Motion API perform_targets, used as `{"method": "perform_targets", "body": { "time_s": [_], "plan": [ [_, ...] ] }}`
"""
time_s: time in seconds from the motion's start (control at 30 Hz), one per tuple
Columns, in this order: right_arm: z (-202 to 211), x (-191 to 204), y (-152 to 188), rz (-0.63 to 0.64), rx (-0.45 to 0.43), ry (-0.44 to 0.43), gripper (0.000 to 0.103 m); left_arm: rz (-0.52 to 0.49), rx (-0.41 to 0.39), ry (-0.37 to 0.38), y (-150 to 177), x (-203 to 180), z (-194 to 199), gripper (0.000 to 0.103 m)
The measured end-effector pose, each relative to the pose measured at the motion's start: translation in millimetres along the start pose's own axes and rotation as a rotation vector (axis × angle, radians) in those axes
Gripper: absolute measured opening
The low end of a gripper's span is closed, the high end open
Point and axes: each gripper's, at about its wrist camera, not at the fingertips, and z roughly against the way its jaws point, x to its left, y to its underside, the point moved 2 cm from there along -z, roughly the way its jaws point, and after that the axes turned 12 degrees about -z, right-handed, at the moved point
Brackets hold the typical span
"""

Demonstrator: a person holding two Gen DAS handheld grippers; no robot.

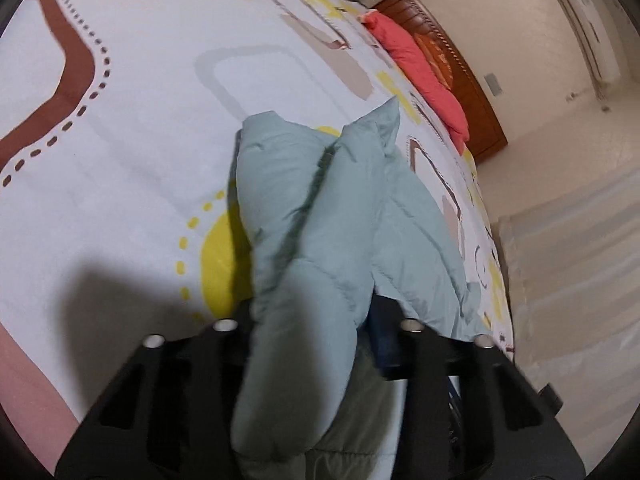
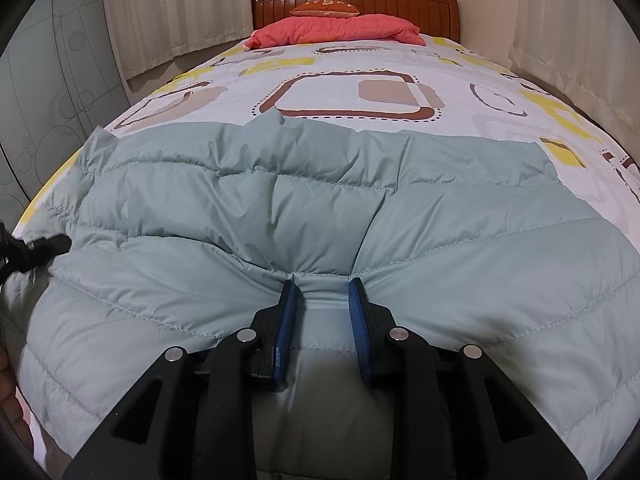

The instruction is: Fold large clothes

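Observation:
A pale green quilted down jacket (image 2: 312, 208) lies spread across the near end of the bed. My right gripper (image 2: 322, 288) is shut on a bunched edge of the jacket between its blue pads (image 2: 356, 312). In the left wrist view, my left gripper (image 1: 316, 320) is shut on a thick fold of the same jacket (image 1: 304, 216) and holds it raised above the bedsheet. The left gripper's fingertips are hidden by the fabric. The left gripper also shows at the left edge of the right wrist view (image 2: 36, 248).
The bed has a white sheet (image 2: 360, 64) with brown, yellow and beige shapes. A red pillow (image 2: 336, 28) and an orange cushion (image 2: 324, 9) lie by the wooden headboard (image 2: 420, 0). Curtains (image 2: 168, 12) hang left and right. A wardrobe (image 2: 44, 92) stands at left.

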Motion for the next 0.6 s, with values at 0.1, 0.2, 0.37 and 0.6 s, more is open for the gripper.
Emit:
{"method": "perform_targets", "body": {
  "time_s": [0.1,0.2,0.37,0.6],
  "plan": [
    [0,0,0,0.001,0.001,0.001,0.028,-0.019,-0.019,-0.006,1,-3,4,0.023],
    [1,-1,-1,-0.007,0.004,-0.007,0.028,-0.068,-0.032,-0.032,0,-11,8,0.020],
    [14,-23,-10,-0.132,0.022,-0.088,0.028,-0.078,-0.030,-0.037,-4,-15,11,0.019],
    [51,-88,-21,-0.272,-0.044,-0.064,0.028,-0.079,-0.026,-0.044,-6,-14,12,0.019]
  ]
}}
